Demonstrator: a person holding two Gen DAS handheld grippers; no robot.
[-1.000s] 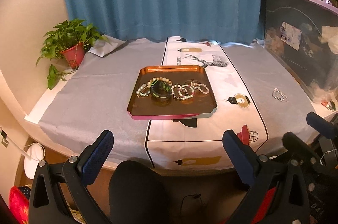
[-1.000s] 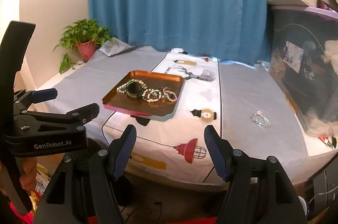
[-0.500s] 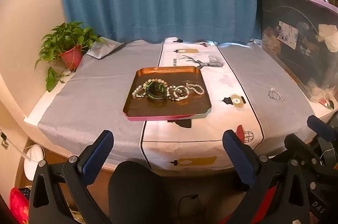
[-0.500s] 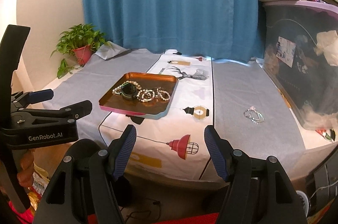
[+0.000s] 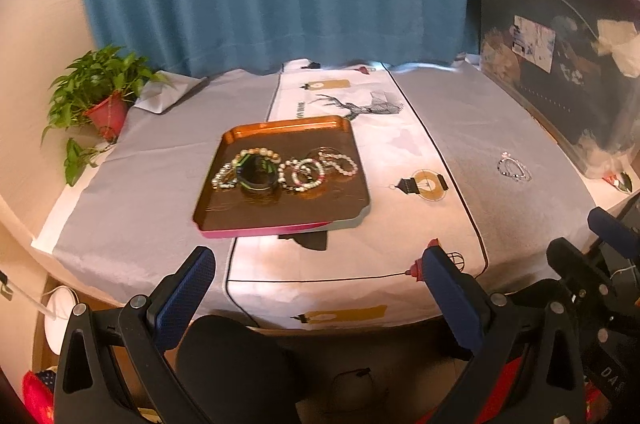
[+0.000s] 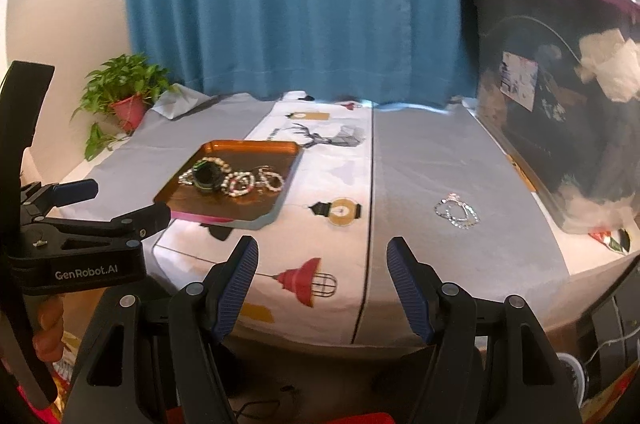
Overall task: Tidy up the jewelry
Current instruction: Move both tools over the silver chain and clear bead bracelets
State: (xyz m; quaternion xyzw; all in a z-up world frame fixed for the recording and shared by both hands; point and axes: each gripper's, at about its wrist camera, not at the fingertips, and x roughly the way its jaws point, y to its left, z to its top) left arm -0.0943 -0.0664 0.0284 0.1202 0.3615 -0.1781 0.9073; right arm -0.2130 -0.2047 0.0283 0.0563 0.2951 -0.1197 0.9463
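Mostly done: beaded bracelets (image 5: 280,170) lie in the copper-coloured square tray (image 5: 224,212), one silvery bracelet (image 6: 456,211) remains apart on the grey-clothed worktop (image 6: 460,176). Left gripper (image 5: 320,288) and right gripper (image 6: 322,282) hover empty, fingers spread.

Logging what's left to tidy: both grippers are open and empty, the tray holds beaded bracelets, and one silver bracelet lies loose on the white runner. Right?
Almost. The loose silver bracelet lies on the grey cloth right of the white runner, as the right wrist view shows. The tray, left gripper and right gripper are as you say.
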